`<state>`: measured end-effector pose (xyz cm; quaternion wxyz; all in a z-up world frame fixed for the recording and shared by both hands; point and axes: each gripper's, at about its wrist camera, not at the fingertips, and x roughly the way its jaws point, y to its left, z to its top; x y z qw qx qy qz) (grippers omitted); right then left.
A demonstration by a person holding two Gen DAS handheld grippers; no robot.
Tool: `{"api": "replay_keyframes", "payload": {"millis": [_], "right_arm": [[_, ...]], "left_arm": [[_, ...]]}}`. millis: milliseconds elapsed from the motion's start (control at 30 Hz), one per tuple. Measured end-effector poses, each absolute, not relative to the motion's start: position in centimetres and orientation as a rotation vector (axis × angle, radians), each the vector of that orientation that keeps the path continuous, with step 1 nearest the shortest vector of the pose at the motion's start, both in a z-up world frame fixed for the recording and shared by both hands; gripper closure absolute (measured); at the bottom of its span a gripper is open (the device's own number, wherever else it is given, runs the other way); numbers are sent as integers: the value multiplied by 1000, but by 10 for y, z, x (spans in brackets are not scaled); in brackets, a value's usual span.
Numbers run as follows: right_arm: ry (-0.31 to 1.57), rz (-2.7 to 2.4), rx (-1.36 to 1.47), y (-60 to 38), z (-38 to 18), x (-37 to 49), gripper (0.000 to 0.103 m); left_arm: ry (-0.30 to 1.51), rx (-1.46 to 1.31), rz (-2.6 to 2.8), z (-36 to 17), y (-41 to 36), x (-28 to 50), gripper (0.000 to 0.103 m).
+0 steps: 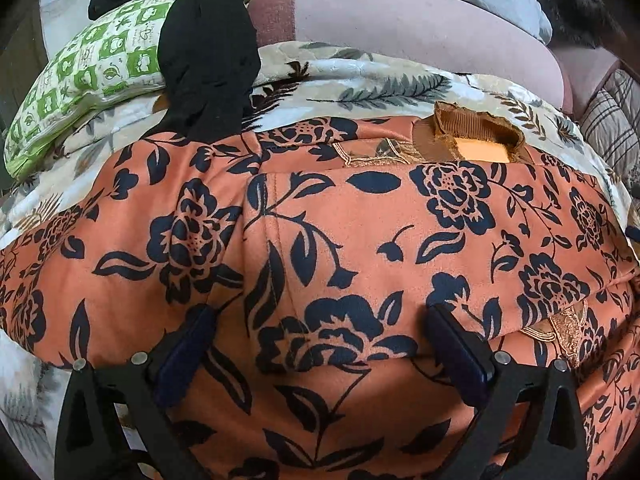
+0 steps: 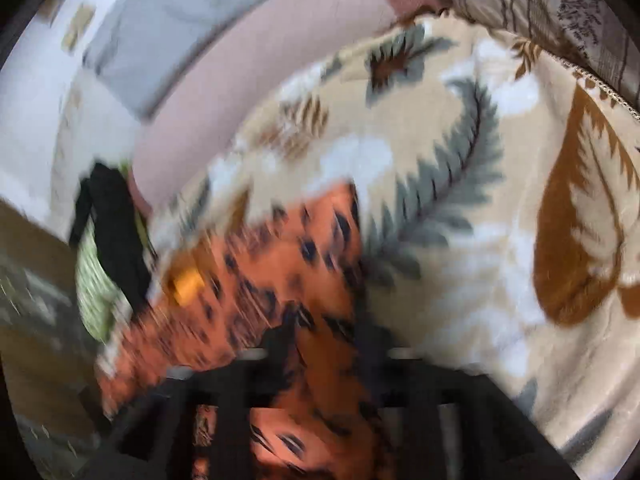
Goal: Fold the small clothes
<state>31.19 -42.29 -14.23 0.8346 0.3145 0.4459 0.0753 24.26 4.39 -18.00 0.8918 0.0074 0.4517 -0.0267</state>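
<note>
An orange garment (image 1: 360, 220) with a dark blue flower print lies spread over a leaf-patterned blanket (image 1: 360, 72). Its brown collar with an orange label (image 1: 484, 152) lies at the far edge. My left gripper (image 1: 320, 312) is open, its two fingers wide apart and low over the cloth near the near edge. The right wrist view is blurred. There the same garment (image 2: 280, 272) fills the lower left, and my right gripper (image 2: 326, 336) is at its right edge. Its fingers stand apart with orange cloth between them.
A black garment (image 1: 208, 60) drapes over a green-and-white pillow (image 1: 80, 80) at the far left. A pink cushion (image 1: 400, 20) lies behind the blanket, and plaid fabric (image 1: 612, 128) lies at the right. Bare blanket (image 2: 460, 200) stretches to the right of the garment.
</note>
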Motion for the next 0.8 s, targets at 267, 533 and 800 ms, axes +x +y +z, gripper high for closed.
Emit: {"api": "replay_keyframes", "payload": {"millis": [267, 533, 800], "right_arm": [[1031, -5, 617, -420, -170, 343, 85], [869, 39, 382, -370, -103, 254, 27], [937, 175, 314, -302, -116, 208, 27]], "left_arm": [[878, -41, -68, -156, 58, 232, 0], [636, -521, 220, -108, 258, 146, 0], [652, -1005, 461, -172, 444, 150, 1]]}}
